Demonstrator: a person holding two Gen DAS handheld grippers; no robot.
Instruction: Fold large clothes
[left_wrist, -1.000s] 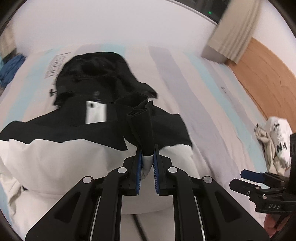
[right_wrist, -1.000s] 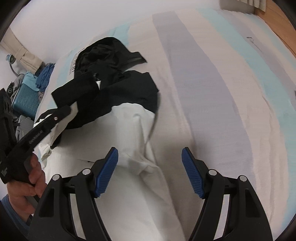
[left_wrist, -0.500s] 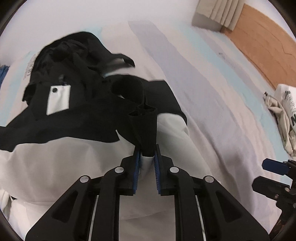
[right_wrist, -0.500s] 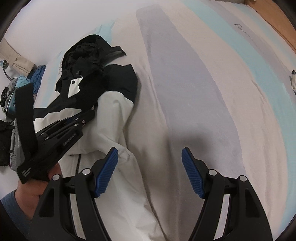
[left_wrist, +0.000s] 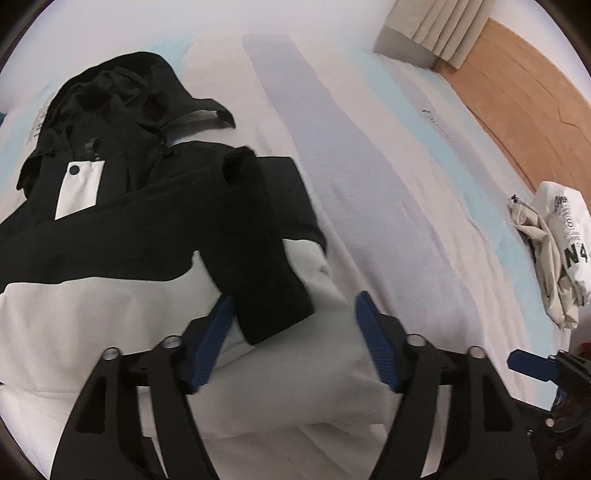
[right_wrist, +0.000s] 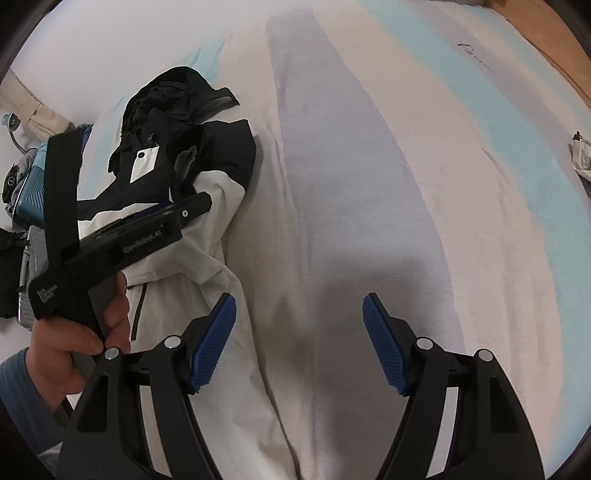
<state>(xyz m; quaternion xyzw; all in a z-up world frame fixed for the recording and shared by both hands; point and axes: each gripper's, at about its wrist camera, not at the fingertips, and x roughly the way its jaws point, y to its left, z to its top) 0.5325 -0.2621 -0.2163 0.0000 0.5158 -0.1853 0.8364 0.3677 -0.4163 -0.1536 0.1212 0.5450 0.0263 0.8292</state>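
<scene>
Opening at this moment, the left tongs (left_wrist: 291, 332) hang over the jacket (left_wrist: 110, 295), their blue pads (left_wrist: 212, 339) well apart on either side of the black sleeve (left_wrist: 258, 251); the sleeve's cuff end lies between them on the white body of the jacket, and neither pad presses on it. From the left tongs outward, the sleeve runs straight ahead across the black upper part of the jacket, and beyond that the black hood (left_wrist: 122, 96) lies crumpled at the far end. A white flap with a dark snap (left_wrist: 79, 190) sits ahead and to the left of these tongs. The jacket lies flat on a bed covered by a striped sheet (left_wrist: 369, 166) in pale blue, grey and cream, which stretches ahead and to the right. Farther right, near the bed's edge, a crumpled pale garment with printed letters (left_wrist: 554, 251) rests on the sheet, with a wooden floor (left_wrist: 517, 92) past it. The right tongs (right_wrist: 299, 339) are spread wide with nothing between the pads, held over bare sheet just to the right of the jacket's white hem. To their left a hand (right_wrist: 74, 332) in a blue sleeve grips the handle of the left tongs above the jacket.
</scene>
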